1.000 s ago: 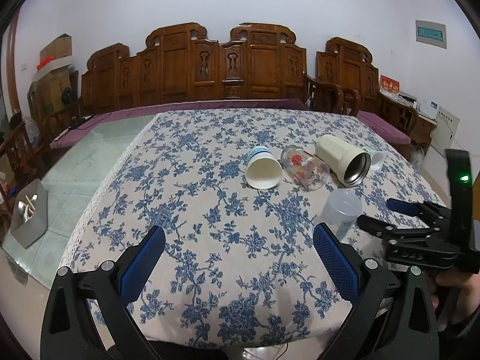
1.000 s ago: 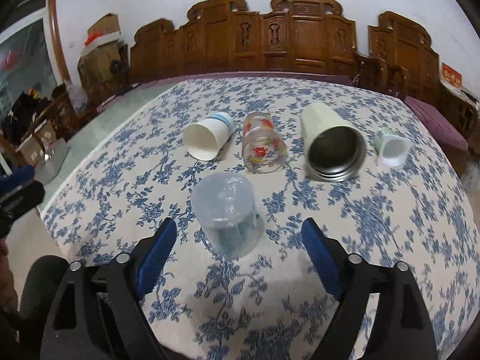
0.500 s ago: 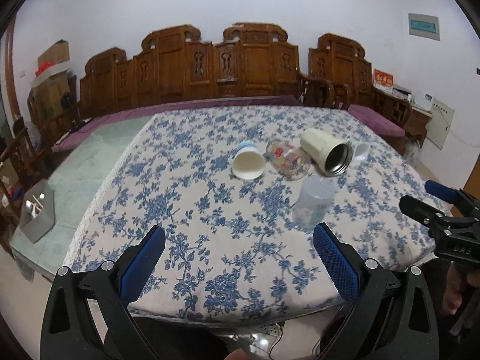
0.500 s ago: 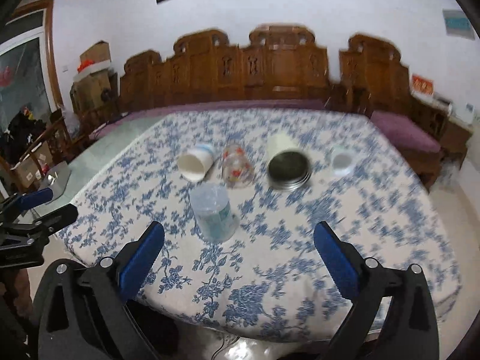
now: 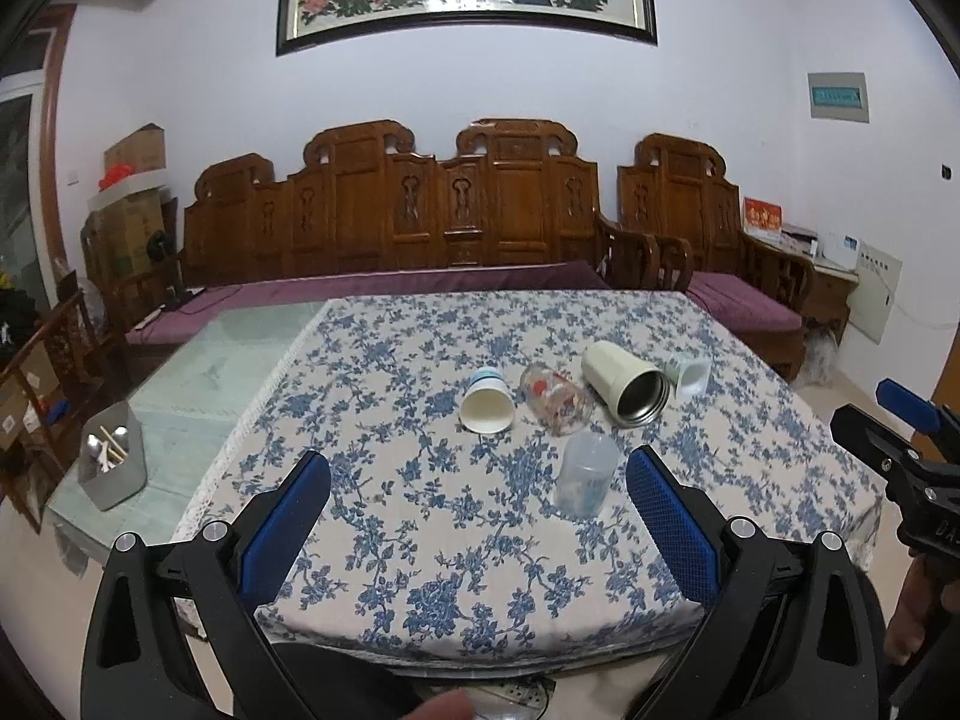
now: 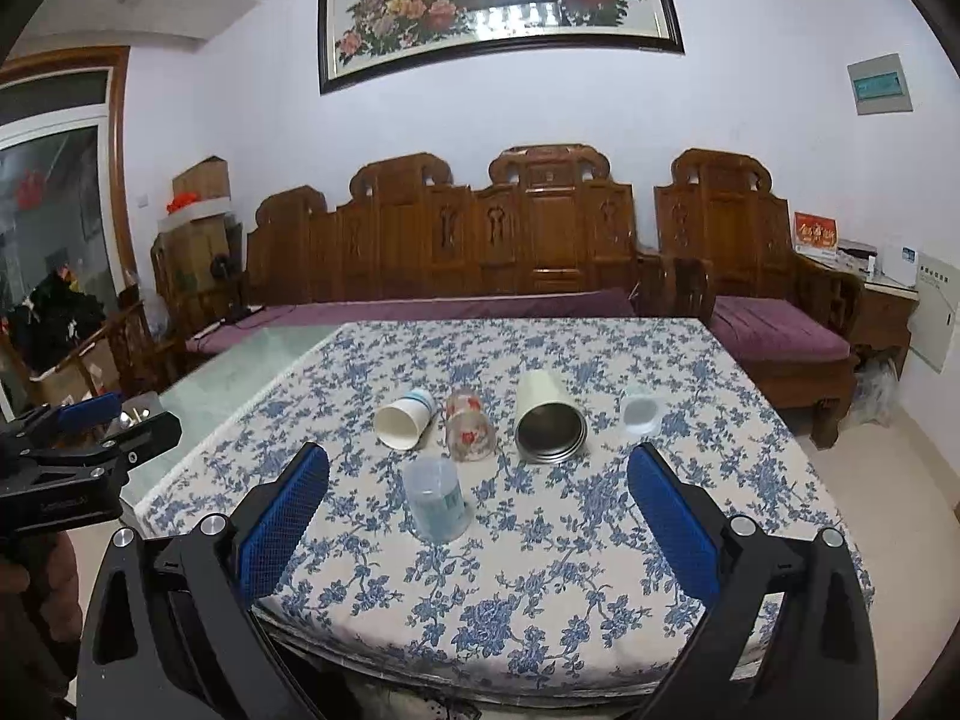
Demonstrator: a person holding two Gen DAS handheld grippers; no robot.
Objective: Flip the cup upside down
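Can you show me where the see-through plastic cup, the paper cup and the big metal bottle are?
see-through plastic cup (image 6: 435,504): right wrist view, on its side wall.
paper cup (image 6: 397,426): right wrist view, inside its open mouth.
metal bottle (image 5: 612,367): left wrist view, on its cream body.

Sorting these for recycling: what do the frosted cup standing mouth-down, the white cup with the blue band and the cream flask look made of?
Frosted cup: translucent plastic, probably; cloth shows dimly through it.
White cup: likely paper, matte with a rolled rim.
Cream flask: seemingly metal, with a coated outside and a grey, shiny inside.

Black claw (image 5: 478,519); blue pads (image 5: 672,525)
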